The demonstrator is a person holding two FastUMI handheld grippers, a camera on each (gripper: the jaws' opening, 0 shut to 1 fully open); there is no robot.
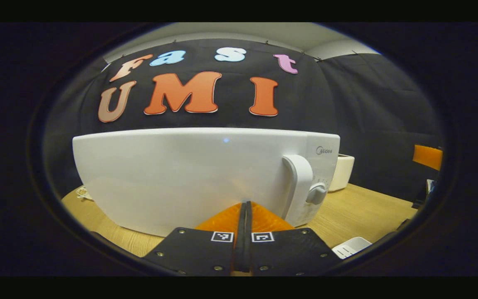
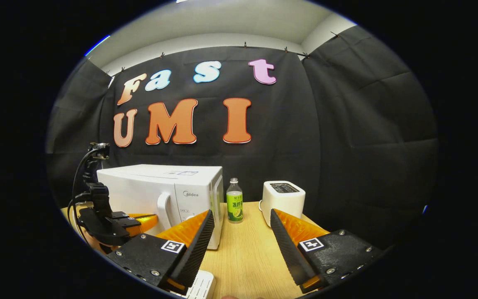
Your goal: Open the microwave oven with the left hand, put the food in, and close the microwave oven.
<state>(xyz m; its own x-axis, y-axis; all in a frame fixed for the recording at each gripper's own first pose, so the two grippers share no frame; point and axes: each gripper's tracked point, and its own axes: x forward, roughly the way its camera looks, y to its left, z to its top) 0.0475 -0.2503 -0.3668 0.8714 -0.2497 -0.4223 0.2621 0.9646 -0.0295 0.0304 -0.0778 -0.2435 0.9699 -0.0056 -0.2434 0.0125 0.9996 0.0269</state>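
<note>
So the biggest thing we've got here is the wooden table [image 2: 247, 253], and on it sits the white microwave [image 1: 189, 174], door closed. In the left gripper view it looms right in front of us, with the door handle [image 1: 301, 182] and a round knob [image 1: 317, 193] off to the right of our fingers. The right gripper view sits further back, so there we get the whole box of the microwave [image 2: 168, 187] plus its top, which the close-up doesn't give us.

Next down in size: a white toaster [image 2: 282, 199] stands to the right of the microwave. The left gripper view catches just a sliver of it [image 1: 342, 171] poking out behind the microwave's corner. Between the two, the right gripper view has a small bottle [image 2: 234, 201] with a green label, standing upright.

Tongs: the left gripper [image 1: 245, 207] is clenched, fingers pressed together with nothing between them, just in front of the door. We also spot it from the side in the right gripper view [image 2: 147, 219], near the handle. The right gripper [image 2: 241, 232] is released, jaws wide apart over bare table.

There's also a small white ribbed thing [image 2: 199, 286] at the bottom edge; can't tell what it is.
</note>
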